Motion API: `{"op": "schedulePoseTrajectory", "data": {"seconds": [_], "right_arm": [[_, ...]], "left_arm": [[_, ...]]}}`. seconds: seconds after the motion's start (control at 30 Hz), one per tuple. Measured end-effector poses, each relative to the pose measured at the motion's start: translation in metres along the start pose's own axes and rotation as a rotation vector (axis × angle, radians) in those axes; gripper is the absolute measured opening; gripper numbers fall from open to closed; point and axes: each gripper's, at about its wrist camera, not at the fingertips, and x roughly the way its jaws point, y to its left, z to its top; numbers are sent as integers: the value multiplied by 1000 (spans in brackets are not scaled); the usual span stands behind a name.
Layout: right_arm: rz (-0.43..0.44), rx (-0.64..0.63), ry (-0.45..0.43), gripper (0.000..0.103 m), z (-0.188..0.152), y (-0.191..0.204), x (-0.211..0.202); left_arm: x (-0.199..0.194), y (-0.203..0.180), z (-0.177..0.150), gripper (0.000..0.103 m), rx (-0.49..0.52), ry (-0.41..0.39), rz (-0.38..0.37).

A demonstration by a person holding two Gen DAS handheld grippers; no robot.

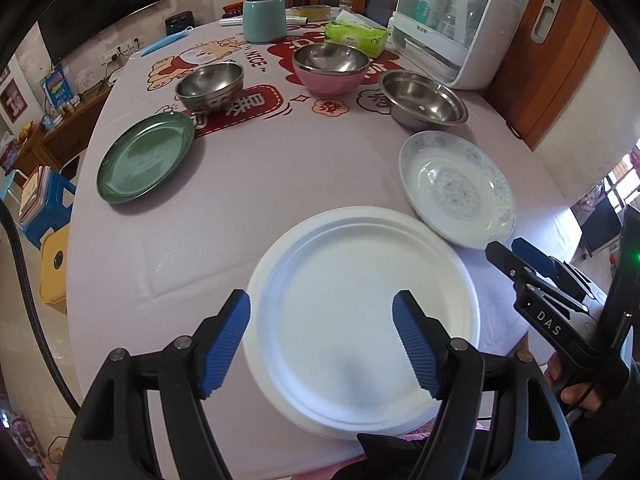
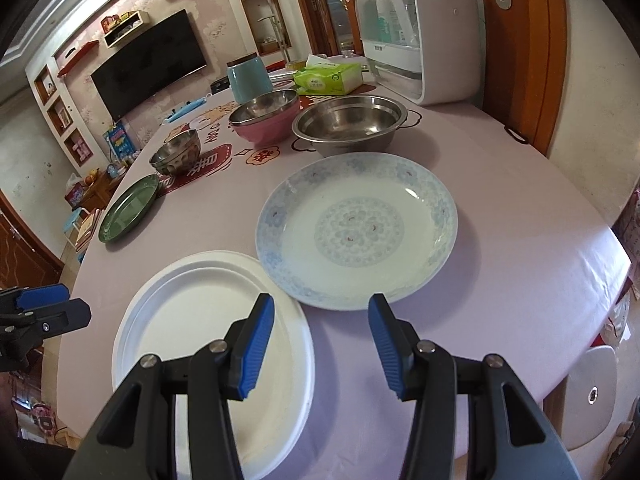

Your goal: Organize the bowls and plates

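Tablecloth (image 1: 280, 168) bears white plate (image 1: 360, 320) below open jaws

glossy green plate (image 1: 146, 159), shiny steel basin (image 1: 423, 98)

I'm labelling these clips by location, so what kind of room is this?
Most likely a home living and dining room: a round dining table under a printed cloth, a wall-mounted television among display shelves, and a countertop dish cabinet beside the plates and bowls.

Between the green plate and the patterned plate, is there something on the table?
No, only bare tablecloth lies between the green plate and the patterned plate; the left wrist view shows this best.
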Motion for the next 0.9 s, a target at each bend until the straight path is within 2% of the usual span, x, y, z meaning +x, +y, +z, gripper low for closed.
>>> {"op": "schedulePoseTrajectory", "data": {"seconds": [0.2, 0.57, 0.9], "right_arm": [[31, -39, 32, 49, 10, -18, 6], [120, -134, 105, 49, 48, -66, 19], [246, -267, 245, 49, 84, -102, 47]], "left_arm": [[8, -20, 10, 77, -41, 10, 5], [27, -64, 38, 78, -123, 35, 13], [55, -99, 72, 78, -177, 51, 28]]}}
